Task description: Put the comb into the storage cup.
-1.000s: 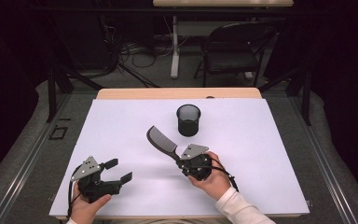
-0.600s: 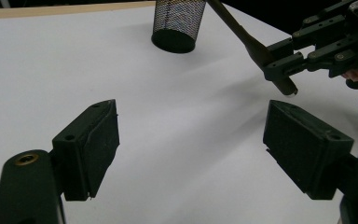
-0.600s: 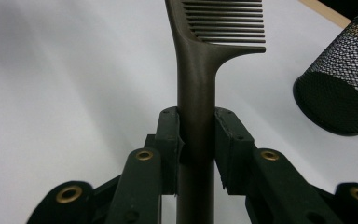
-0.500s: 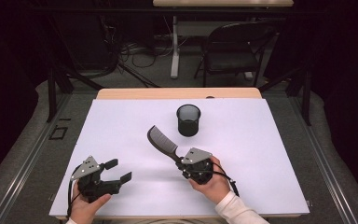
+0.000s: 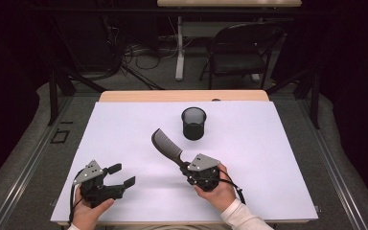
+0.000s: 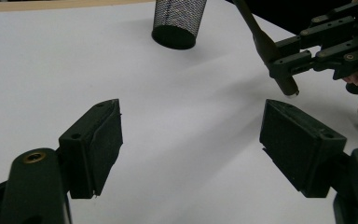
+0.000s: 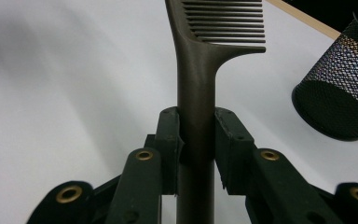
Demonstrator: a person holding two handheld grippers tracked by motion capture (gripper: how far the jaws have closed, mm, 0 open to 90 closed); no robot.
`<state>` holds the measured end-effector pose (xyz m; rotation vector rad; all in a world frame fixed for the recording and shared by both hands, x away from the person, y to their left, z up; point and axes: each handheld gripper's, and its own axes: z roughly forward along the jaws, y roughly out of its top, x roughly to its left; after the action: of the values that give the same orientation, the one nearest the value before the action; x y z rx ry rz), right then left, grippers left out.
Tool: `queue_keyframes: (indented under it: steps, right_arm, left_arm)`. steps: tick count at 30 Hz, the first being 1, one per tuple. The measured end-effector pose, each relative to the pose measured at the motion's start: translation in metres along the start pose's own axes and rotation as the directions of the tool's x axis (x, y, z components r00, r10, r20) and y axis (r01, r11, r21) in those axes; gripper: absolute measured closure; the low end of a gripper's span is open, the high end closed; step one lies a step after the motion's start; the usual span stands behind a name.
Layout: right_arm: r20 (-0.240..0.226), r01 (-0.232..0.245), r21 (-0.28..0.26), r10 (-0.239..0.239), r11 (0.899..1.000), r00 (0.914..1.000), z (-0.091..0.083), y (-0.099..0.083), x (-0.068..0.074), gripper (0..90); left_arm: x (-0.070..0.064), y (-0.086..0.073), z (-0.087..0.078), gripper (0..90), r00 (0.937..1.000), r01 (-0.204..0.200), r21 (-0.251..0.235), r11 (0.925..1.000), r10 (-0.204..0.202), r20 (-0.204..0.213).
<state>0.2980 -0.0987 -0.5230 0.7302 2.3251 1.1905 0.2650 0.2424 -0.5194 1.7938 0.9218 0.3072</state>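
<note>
Here the comb (image 7: pixel 196 88) sits clamped in the right gripper (image 7: pixel 196 154).

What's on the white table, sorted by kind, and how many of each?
Comb: 1, clamped in the right gripper
Mesh cup: 1, upright
Hand-held grippers: 2, the left gripper open with nothing in it
Total: 4

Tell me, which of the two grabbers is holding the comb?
The right gripper, the one nearer the mesh cup. Its jaws are shut on the dark comb by the handle. The left gripper is open with nothing between its jaws.
</note>
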Motion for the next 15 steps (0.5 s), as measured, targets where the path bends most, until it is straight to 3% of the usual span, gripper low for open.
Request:
queue_keyframes:
  steps: [15]
  right_arm:
    - [0.014,-0.019,-0.018,0.019,1.000,0.9997,-0.001,0.000,-0.003,72.7]
  left_arm:
    - [0.009,0.013,-0.001,25.2,0.9997,0.016,0.004,0.9999,-0.016,-0.021]
